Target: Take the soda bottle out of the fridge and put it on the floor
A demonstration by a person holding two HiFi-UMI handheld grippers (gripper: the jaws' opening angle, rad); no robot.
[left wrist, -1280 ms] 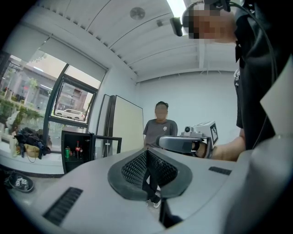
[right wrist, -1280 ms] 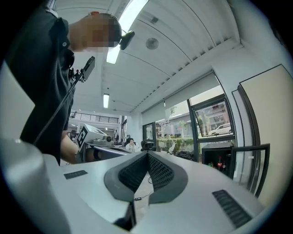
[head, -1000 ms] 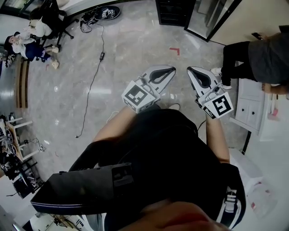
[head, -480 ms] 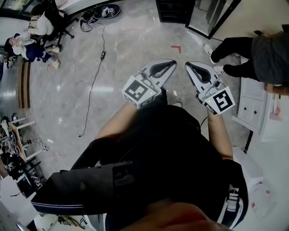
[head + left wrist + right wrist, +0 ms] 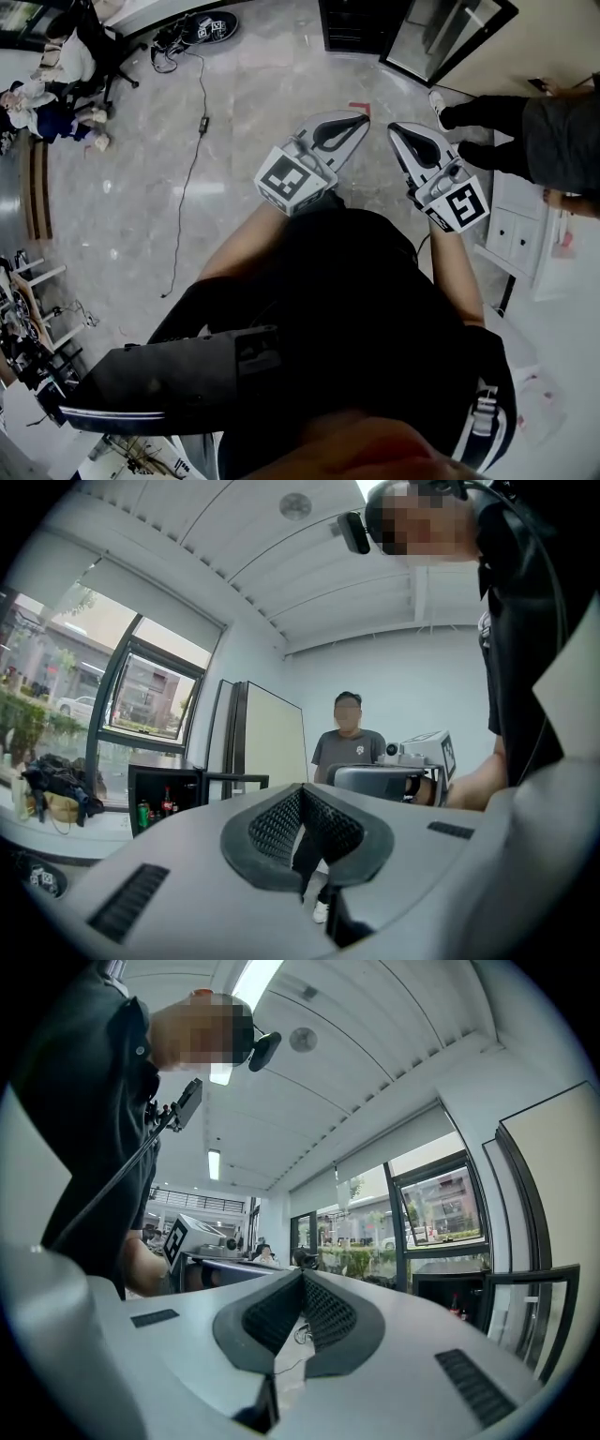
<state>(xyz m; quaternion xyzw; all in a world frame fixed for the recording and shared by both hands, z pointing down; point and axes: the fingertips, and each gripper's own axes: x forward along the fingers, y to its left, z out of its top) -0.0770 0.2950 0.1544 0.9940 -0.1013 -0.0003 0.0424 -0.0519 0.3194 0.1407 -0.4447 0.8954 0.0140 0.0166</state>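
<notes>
A small black fridge [image 5: 349, 26] stands on the floor ahead, its glass door [image 5: 448, 36] swung open. In the left gripper view the fridge [image 5: 164, 799] shows a dark bottle with a red label [image 5: 167, 802] beside a green can [image 5: 142, 814]. The right gripper view catches the same bottle [image 5: 455, 1304] far off. My left gripper [image 5: 363, 117] and right gripper [image 5: 393, 128] are held level side by side in front of my body, well short of the fridge. Both are shut and hold nothing.
A person in dark trousers [image 5: 548, 127] stands at the right beside a white cabinet [image 5: 511, 230]. A black cable [image 5: 192, 169] runs across the marble floor on the left. People sit on chairs at the far left [image 5: 42, 89]. Red tape [image 5: 360, 107] marks the floor.
I have stepped forward, so the fridge and its open door sit nearer. Both grippers travelled with me, still shut. The bystander's feet shifted at the right.
</notes>
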